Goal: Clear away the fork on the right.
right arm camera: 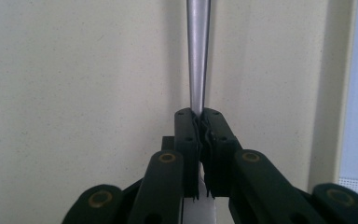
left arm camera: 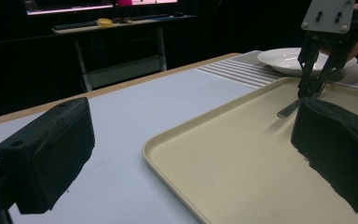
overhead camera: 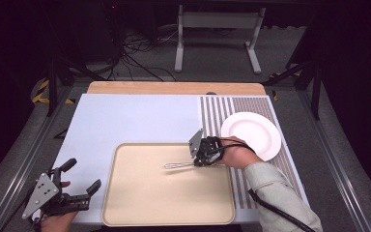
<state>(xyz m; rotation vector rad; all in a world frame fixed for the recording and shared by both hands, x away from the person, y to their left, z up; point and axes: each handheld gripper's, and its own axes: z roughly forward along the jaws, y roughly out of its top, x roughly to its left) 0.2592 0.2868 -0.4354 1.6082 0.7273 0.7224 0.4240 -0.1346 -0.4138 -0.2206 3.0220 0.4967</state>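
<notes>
R gripper point(overhead camera: 204, 155) is clamped tight on the handle end of the utensil point(overhead camera: 178, 165) (fork or whisk, can't tell), low over the tray point(overhead camera: 125, 203), near its right edge. Long axis runs roughly left-right across the tray, head pointing left, away from the R hand. Plate point(overhead camera: 265, 145) sits just right of the tray, behind the R hand, so prob. lift and swing right. L gripper point(overhead camera: 72, 186) is wide open, nothing in it, off the tray's near-left corner, well apart from the utensil.

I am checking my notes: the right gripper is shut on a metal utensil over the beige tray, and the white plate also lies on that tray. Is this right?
Not quite. In the high view the white plate lies on the striped mat beside the beige tray, not on it. The right gripper is indeed shut on the metal utensil.
</notes>
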